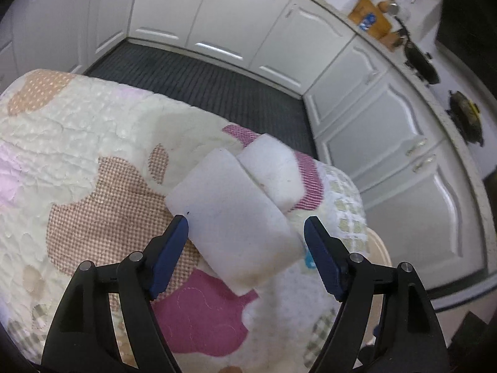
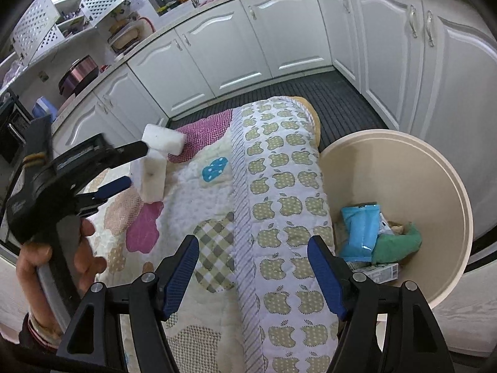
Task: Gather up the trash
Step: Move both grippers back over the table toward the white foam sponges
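Observation:
Two white foam blocks lie on a patchwork quilt (image 1: 77,155): a near block (image 1: 230,217) and a far block (image 1: 273,171) that touches it. My left gripper (image 1: 247,230) is open, with its blue pads on either side of the near block and small gaps showing. In the right wrist view the left gripper (image 2: 130,164) straddles the same near block (image 2: 150,177), with the far block (image 2: 163,138) behind it. My right gripper (image 2: 253,261) is open and empty above the quilt's apple-print border (image 2: 279,186).
A beige round bin (image 2: 435,168) stands beside the quilted table on the right and holds a blue packet (image 2: 360,230), a green cloth and a small carton. White kitchen cabinets (image 1: 217,21) ring a dark ribbed floor mat (image 1: 217,84). The bin's rim (image 1: 380,248) also shows in the left wrist view.

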A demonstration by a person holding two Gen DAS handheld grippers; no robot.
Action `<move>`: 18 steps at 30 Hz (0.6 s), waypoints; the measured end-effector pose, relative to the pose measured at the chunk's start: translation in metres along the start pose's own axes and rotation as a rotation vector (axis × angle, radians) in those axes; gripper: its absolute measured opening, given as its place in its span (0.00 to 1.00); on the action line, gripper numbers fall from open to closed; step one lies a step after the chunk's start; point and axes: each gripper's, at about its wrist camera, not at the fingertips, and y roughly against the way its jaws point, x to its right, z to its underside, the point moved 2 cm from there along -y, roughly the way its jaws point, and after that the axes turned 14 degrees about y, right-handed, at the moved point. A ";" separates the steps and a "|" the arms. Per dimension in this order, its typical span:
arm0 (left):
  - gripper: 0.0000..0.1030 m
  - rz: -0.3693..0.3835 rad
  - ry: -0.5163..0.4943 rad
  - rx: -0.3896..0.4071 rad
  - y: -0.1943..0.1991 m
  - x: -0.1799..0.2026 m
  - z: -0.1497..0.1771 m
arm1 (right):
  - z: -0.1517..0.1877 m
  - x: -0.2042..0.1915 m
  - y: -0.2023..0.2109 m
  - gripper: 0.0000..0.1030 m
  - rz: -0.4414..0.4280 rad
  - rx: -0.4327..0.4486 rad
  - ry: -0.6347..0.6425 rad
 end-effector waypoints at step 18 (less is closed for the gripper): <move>0.04 -0.004 -0.208 -0.045 0.085 -0.052 -0.005 | -0.019 -0.033 -0.011 0.68 -0.049 0.007 0.060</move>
